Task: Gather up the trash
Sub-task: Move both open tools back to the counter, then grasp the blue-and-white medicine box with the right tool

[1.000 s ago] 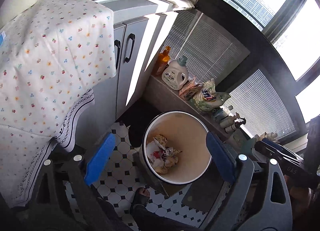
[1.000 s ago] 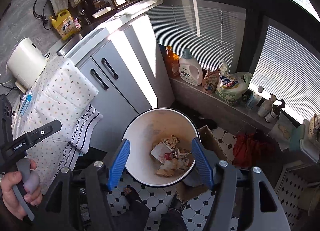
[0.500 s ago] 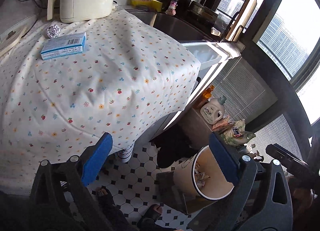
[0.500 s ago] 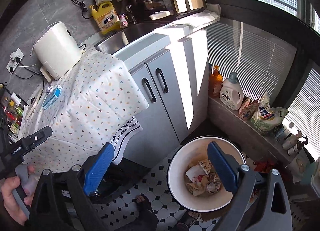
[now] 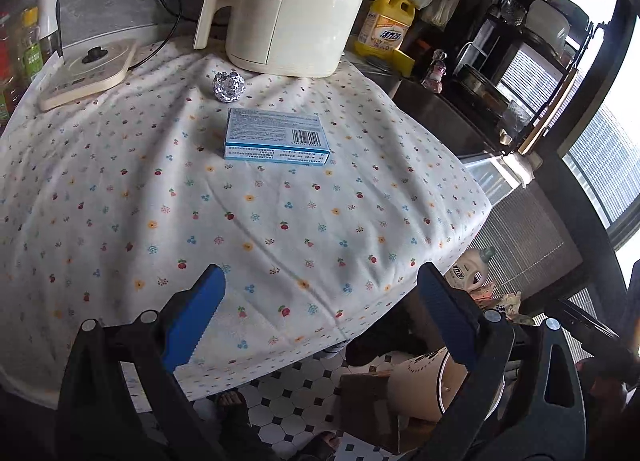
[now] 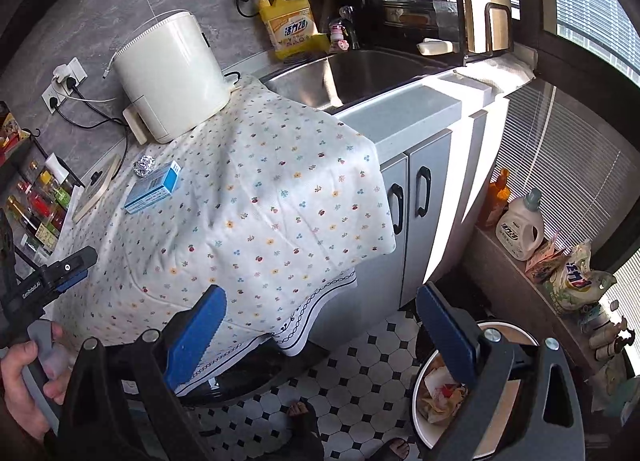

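While both tools gape wide and empty, blue box ahead on cloth, foil ball beyond

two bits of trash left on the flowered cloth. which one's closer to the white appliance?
The crumpled foil ball: small, silvery, lying just in front of the white appliance. The blue box lies flat, barcode up, further out on the flowered cloth.

My right gripper hangs wide open and empty over the floral cloth. A blue box and foil ball lie near the white appliance. The trash bin sits below, and my left hand grips the left gripper
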Tool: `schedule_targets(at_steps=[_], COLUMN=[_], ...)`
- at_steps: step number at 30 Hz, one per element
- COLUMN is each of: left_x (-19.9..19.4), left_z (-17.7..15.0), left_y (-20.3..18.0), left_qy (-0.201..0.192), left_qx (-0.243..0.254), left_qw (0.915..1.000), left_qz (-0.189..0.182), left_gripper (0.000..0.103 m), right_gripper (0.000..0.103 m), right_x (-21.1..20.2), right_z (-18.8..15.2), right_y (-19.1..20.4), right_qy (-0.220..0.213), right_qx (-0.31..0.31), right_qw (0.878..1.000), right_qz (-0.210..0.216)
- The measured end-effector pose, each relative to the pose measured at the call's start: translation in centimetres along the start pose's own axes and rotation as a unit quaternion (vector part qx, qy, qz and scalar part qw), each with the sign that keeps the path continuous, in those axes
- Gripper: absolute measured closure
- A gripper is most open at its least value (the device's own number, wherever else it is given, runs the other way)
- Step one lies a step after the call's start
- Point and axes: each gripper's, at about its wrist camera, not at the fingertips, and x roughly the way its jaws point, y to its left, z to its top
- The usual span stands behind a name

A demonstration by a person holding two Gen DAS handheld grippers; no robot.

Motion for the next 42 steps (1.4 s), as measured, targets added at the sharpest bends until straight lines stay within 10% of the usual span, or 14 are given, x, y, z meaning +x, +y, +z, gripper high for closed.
schedule_targets(at_steps=[28, 42], left_x=[3.2, 2.0], left_z=[8.3, 7.5], left_y=[13.3, 15.5], left_qy=[-0.005, -0.032], left_qx=[0.002, -0.117], left_qw=[1.0000, 0.9887], left_qz=[-0.007, 0.089], left_gripper=[0.007, 0.007], right_gripper=[0.008, 0.008], right_x=[10.4, 17.4], right_z=[7.2, 11.4], right_y=[18.4, 25.4], right_qy=[-0.019, 0.051], right_qx=[-0.134, -0.368], right_qw=[0.990, 0.913], right_qz=[0.038, 0.168])
